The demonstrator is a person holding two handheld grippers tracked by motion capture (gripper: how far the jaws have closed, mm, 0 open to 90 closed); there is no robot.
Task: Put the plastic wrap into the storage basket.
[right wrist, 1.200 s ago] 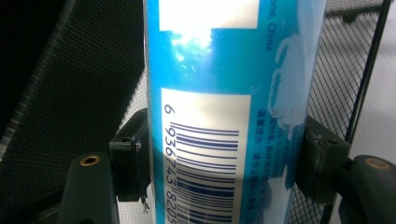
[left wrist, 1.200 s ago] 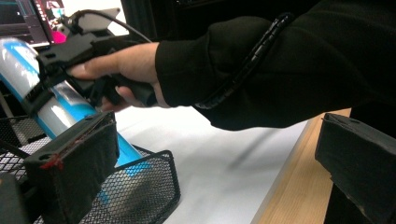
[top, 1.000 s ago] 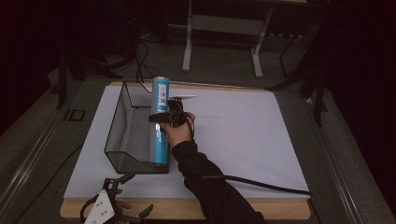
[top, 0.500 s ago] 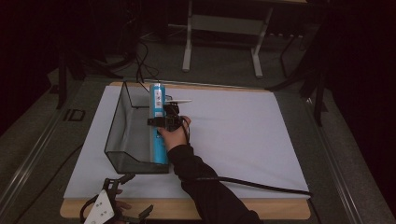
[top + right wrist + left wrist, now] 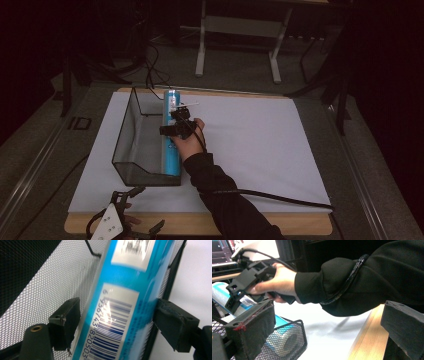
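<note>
A blue can [image 5: 171, 155] with a white barcode label lies lengthwise in a black wire-mesh basket [image 5: 131, 125], along its right wall. My right gripper [image 5: 171, 130] comes down on the can's middle from the right. In the right gripper view its jaws sit on either side of the can [image 5: 120, 302], shut on it [image 5: 116, 325], with mesh [image 5: 50, 277] behind. My left gripper [image 5: 143, 210] rests open at the table's front left edge, nothing between its jaws [image 5: 327, 322]. From there it looks at the basket's near end [image 5: 294, 337] and the hand holding the right gripper.
A white sheet [image 5: 260, 145] covers the wooden tabletop [image 5: 300, 225]. A black cable [image 5: 280, 197] trails from the right sleeve across the sheet's front right. Metal stand legs [image 5: 202, 50] rise beyond the table's far edge.
The blue can has come down from a raised tilt and toward me, and now lies lower in the basket with the right gripper still around it. The left gripper has not moved.
</note>
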